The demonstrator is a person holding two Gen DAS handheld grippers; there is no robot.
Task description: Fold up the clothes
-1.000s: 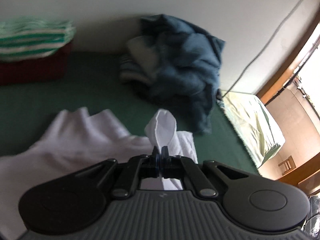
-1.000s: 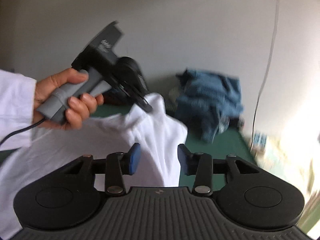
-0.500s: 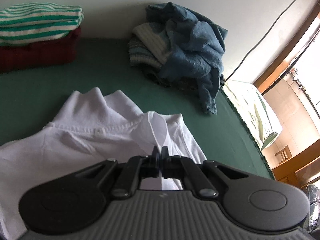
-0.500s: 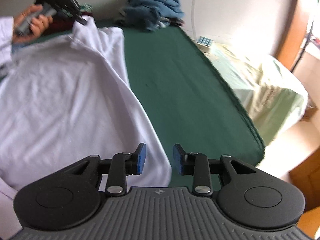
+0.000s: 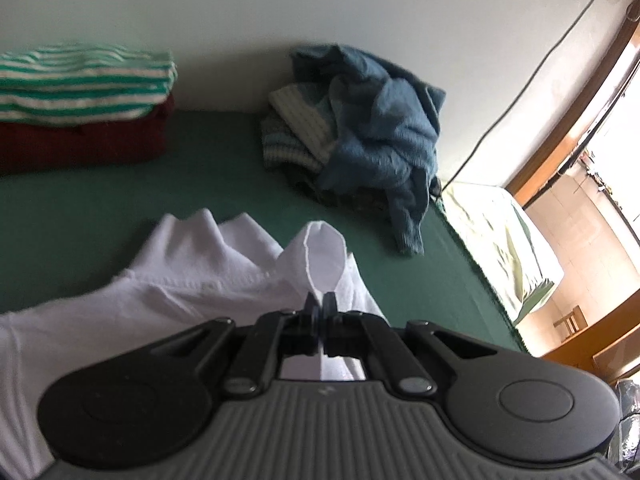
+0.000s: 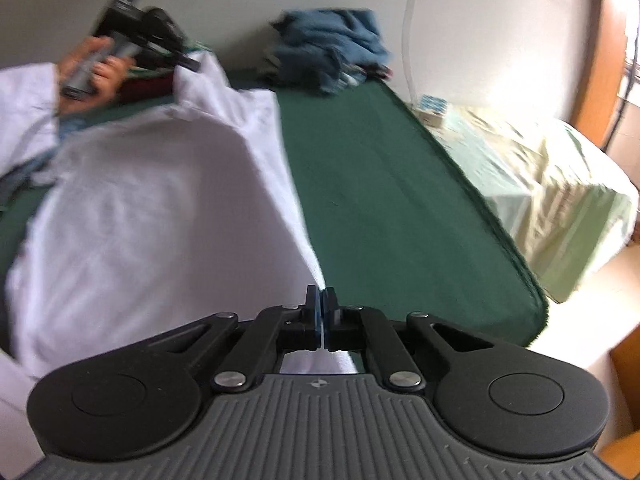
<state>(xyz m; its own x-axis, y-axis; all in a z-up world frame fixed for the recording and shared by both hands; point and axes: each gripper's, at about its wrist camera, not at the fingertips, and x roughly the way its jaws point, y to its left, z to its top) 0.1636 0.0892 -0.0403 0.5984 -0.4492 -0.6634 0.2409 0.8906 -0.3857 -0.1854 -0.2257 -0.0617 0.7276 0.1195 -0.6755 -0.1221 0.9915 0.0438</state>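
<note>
A white shirt [image 6: 160, 208] lies spread on the green table cover [image 6: 380, 184], lifted at two corners. My left gripper [image 5: 320, 300] is shut on a fold of the white shirt [image 5: 200, 280] near its far end, and a flap of cloth stands up above its tips. That left gripper [image 6: 192, 65], held by a hand [image 6: 96, 68], shows at the upper left of the right wrist view, pinching the shirt's far corner. My right gripper [image 6: 321, 294] is shut on the shirt's near right edge, the cloth running between its pads.
A heap of blue knitwear [image 5: 372, 136] sits at the back of the table by the wall. A folded green-striped garment [image 5: 80, 84] rests on a dark red one [image 5: 80, 140] at the back left. A bed with pale green sheets [image 6: 540, 184] stands to the right.
My right gripper has gone from open above the shirt's edge to shut on it. The left gripper still holds its fold, now raised a little higher.
</note>
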